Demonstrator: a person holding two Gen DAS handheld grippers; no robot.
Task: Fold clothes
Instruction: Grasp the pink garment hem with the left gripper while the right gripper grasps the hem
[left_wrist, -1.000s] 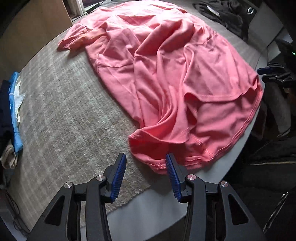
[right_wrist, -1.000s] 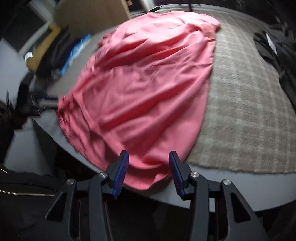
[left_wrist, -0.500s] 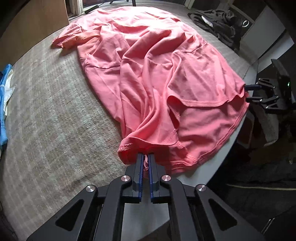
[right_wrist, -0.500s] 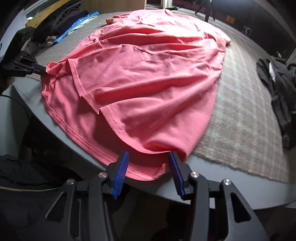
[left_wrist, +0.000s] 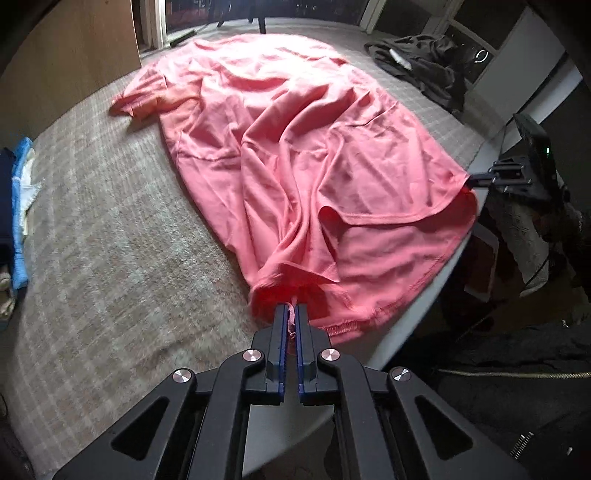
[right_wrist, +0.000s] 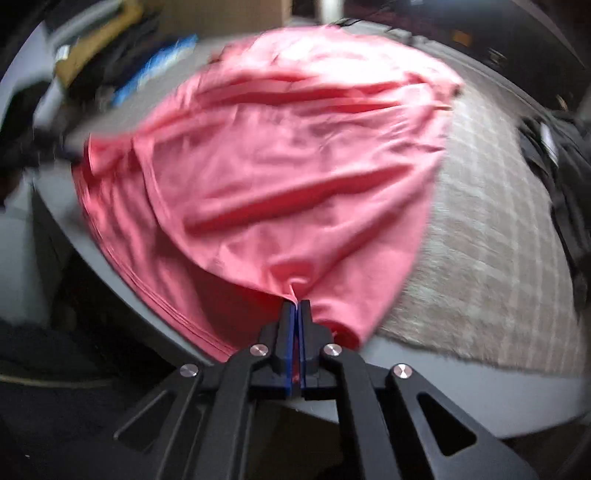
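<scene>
The pink T-shirt (left_wrist: 295, 155) lies spread on the plaid blanket (left_wrist: 103, 258); the left gripper (left_wrist: 291, 314) and right gripper (right_wrist: 295, 306) each pinch its hem, clamped tight at the blanket's near edge.

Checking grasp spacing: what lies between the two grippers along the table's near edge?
Only the pink shirt's hem. In the left wrist view it runs from the shut left gripper to the right gripper at the other corner.

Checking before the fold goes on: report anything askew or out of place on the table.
The pink shirt lies rumpled and slanted, its hem overhanging the table edge. Both the left gripper and right gripper pinch that hem. Nothing looks damaged.
</scene>
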